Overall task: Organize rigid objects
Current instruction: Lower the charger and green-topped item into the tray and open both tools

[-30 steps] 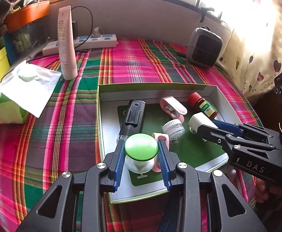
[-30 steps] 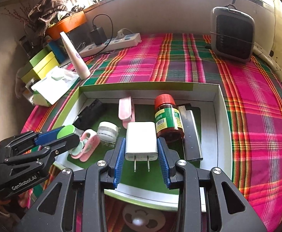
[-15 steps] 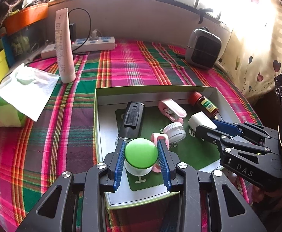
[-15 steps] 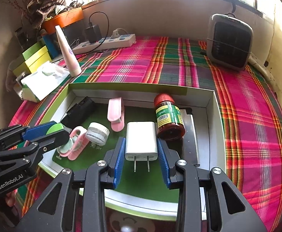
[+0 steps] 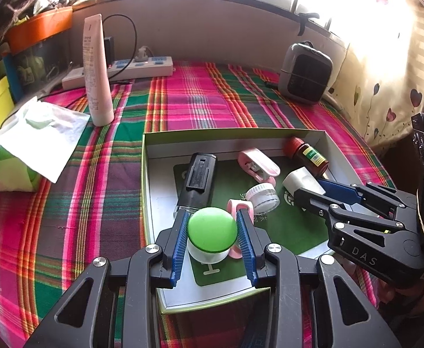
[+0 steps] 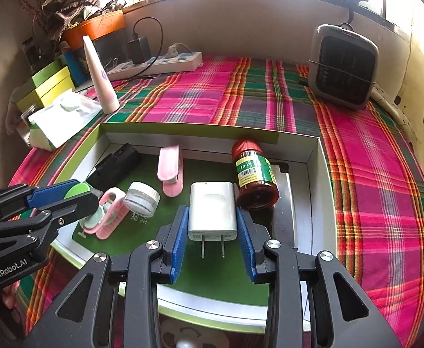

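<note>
Right gripper (image 6: 212, 226): jaws clamp the white USB charger (image 6: 212, 210) by its 2 flat sides, long axis along the jaws, prongs pointing back toward the camera. Charger sits low over the green mat of the open box (image 6: 313, 159), just beside the red-capped bottle (image 6: 254, 174) on its right; touching or not, cannot tell. Left gripper (image 5: 212, 232): jaws clamp the green-topped white knob (image 5: 212, 235) across its dome, over the near-left part of the box, with a pink clip (image 5: 241, 206) just behind it. Small clear jar (image 5: 262, 194) and black case (image 5: 197, 179) lie farther in. Likely next: release both inside the box.
</note>
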Demonstrator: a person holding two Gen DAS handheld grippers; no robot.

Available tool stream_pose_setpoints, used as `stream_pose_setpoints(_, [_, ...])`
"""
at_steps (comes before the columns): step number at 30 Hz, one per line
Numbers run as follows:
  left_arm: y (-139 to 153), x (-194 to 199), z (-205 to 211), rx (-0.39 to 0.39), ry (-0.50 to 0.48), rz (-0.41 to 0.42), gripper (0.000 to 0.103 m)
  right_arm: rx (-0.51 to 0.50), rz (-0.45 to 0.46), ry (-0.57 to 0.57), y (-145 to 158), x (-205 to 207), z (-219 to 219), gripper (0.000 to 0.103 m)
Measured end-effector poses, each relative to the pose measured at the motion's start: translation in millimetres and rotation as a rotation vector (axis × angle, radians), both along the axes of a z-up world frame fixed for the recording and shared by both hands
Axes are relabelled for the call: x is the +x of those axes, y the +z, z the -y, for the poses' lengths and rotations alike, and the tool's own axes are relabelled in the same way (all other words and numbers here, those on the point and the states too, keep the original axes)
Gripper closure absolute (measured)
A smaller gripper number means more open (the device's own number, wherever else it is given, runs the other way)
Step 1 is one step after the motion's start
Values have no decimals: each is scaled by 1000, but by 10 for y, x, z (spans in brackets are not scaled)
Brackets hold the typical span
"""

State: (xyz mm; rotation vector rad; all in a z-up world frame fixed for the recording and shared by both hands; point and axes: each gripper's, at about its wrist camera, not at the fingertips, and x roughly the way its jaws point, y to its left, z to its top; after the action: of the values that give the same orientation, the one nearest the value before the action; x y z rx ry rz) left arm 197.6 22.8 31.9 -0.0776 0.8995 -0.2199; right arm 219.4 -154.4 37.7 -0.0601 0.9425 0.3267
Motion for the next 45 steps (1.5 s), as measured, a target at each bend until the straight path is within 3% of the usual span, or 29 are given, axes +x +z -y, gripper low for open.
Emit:
stream_pose_setpoints(15, [7,-14,20,9,0,9,69,-4,0,-3,-6,-16,0,68])
stream_pose_setpoints(26, [12,-40,42,10,-9,9,63,15,18,-15,38,-54,6,68])
stream_pose_setpoints(45, [55,-137,54,8,-10,20,56,32,48,-24,126,-193,24,57])
